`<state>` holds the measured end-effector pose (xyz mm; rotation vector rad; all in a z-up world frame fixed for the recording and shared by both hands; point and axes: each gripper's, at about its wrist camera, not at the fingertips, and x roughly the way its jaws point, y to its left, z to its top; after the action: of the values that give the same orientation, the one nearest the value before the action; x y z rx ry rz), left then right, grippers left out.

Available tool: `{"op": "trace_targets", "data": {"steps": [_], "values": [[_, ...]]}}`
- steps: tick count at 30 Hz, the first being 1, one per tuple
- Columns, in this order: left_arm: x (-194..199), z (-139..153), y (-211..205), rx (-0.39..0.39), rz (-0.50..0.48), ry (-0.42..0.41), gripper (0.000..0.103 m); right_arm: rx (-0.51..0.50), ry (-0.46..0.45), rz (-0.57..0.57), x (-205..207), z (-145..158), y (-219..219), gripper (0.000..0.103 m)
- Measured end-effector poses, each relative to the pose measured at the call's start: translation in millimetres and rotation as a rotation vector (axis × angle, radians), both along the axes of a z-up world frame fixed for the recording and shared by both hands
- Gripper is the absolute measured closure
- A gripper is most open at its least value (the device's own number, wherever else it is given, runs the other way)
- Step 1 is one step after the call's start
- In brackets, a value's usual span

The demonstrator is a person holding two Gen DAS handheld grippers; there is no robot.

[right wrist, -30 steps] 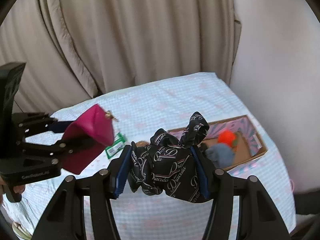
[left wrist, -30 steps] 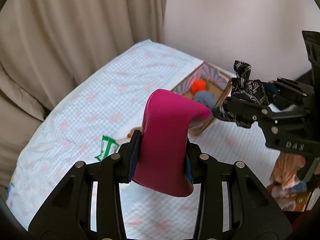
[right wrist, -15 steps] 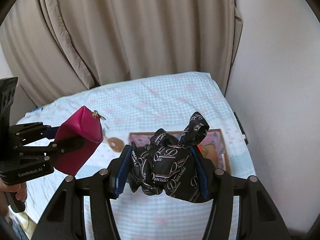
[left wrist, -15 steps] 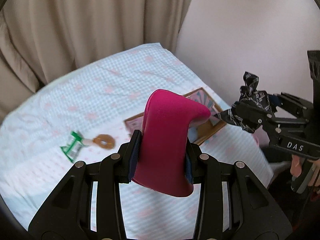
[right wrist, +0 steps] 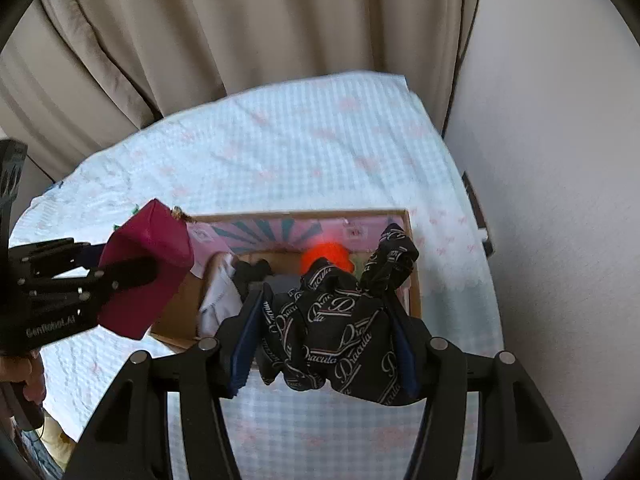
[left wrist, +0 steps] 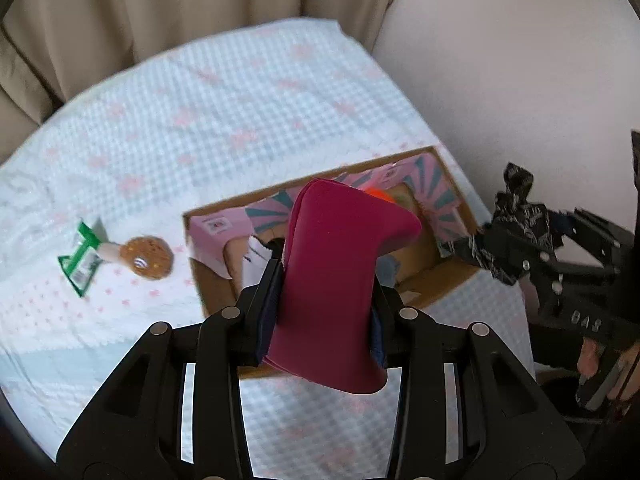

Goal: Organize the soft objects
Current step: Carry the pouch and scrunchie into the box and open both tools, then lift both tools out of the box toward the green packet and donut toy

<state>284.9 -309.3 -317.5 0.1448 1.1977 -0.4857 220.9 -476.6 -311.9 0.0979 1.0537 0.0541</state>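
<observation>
Lots is hidden here. In the left wrist view the pouch (left wrist: 336, 280) blocks most of the box (left wrist: 208, 280), so only bits of what's inside peek out: an orange blob (left wrist: 378, 193), something white (left wrist: 252, 264) and a scrap of grey-blue (left wrist: 386, 270). The right wrist view shows the orange thing (right wrist: 326, 254) better but it's blurry, can't tell what it is, and there's a dark item (right wrist: 252, 274) beside white fabric (right wrist: 218, 292) I can't make out either. The box's (right wrist: 414, 280) near wall is covered by the scarf (right wrist: 344, 320).

Left tool (left wrist: 326, 300) is clamped tight on the pouch, a smooth magenta thing with rounded corners, and from the other side you can see a small gold zip pull on the pouch (right wrist: 140, 264). It hangs over the left end of the box. Right tool (right wrist: 326, 332) is squeezed shut on the scarf, a crumpled silky black cloth with pale script lettering, one twisted end sticking up over the box's right side. From the left wrist view the right tool (left wrist: 480, 248) and scarf (left wrist: 520, 208) sit just past the box's right edge.

Box is plain brown cardboard, flaps pink with teal rays. It sits on a bed (left wrist: 240, 100) with a pale waffle-textured cover dotted with pink. Left of the box lie a round brown cookie-like thing (left wrist: 150, 258) and a green packet (left wrist: 82, 260), touching. Beige curtains (right wrist: 240, 20) behind
</observation>
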Motion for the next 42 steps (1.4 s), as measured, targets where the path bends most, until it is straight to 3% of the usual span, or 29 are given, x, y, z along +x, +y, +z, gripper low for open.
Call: {"op": "trace_targets", "data": {"steps": [10,18,19,21,22,24,33,42], "values": [[43.5,-74.8,-16.9,0.093,0.010,0.120,0.069,-0.015,0.119,0.072,26.4,-57.9,3.9,0.049],[55.8,-89.8,-19.4,0.126,-0.013,0.146,0.068,0.023,0.165,0.081,34.6,-78.6,6.2,0.045],[56.8,-88.9,-20.5,0.139,-0.019,0.134,0.061,0.037,0.171,0.087,35.8,-80.5,6.5,0.041],[58.0,-84.7,-21.3,0.171,-0.026,0.110,0.031,0.042,0.168,0.091,37.1,-82.5,7.4,0.016],[58.4,-80.8,-20.5,0.192,-0.019,0.087,0.000,0.038,0.160,0.093,37.7,-82.3,7.8,0.010],[58.3,-72.6,-15.1,0.185,0.002,0.051,0.000,0.044,0.146,0.104,36.4,-81.3,8.7,0.002],[49.3,-55.7,-5.9,0.159,0.016,0.031,0.000,0.035,0.101,0.090,26.4,-68.7,12.3,0.002],[26.7,-7.4,2.5,0.128,0.032,-0.028,0.000,-0.018,0.049,0.085,11.2,-28.1,17.6,0.002]]}}
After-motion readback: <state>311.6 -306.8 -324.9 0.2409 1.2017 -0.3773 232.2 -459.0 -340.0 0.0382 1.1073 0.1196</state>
